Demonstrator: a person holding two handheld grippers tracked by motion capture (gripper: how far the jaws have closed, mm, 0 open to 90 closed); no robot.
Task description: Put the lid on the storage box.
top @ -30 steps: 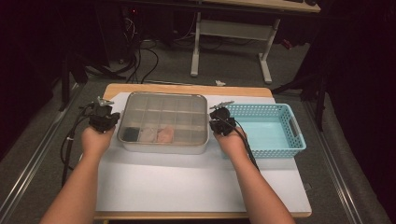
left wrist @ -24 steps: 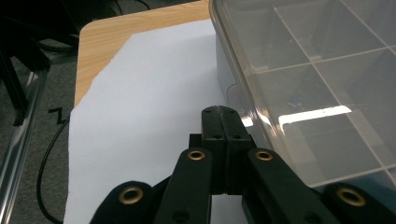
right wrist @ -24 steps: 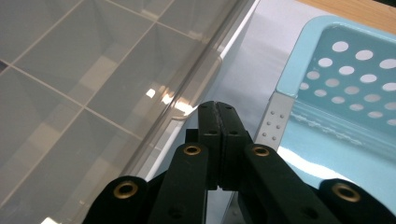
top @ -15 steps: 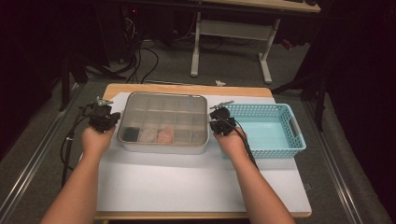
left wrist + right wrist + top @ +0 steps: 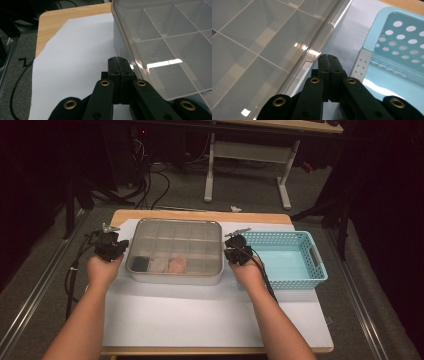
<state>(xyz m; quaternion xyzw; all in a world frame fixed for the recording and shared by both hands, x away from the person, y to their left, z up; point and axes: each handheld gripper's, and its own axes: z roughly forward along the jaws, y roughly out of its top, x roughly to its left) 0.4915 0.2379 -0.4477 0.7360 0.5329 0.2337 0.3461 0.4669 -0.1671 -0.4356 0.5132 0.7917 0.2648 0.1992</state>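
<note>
A clear plastic compartment box (image 5: 175, 250) with a shut lid lies on a white sheet in the middle of the table; a few of its front cells hold small dark and pinkish items. My left gripper (image 5: 111, 245) sits just off the box's left edge, jaws pressed together with nothing between them. In the left gripper view its tips (image 5: 117, 59) lie beside the box wall (image 5: 119, 42). My right gripper (image 5: 236, 249) is shut too, in the gap between the box and a light blue perforated basket (image 5: 287, 257). Its tips (image 5: 328, 57) lie just below the lid's tab (image 5: 322, 41).
The white sheet (image 5: 210, 312) covers most of the wooden table (image 5: 200, 216), with bare room in front of the box. The basket (image 5: 392, 45) stands close to the right gripper. Cables trail off the table's left side, and a desk frame stands on the floor behind.
</note>
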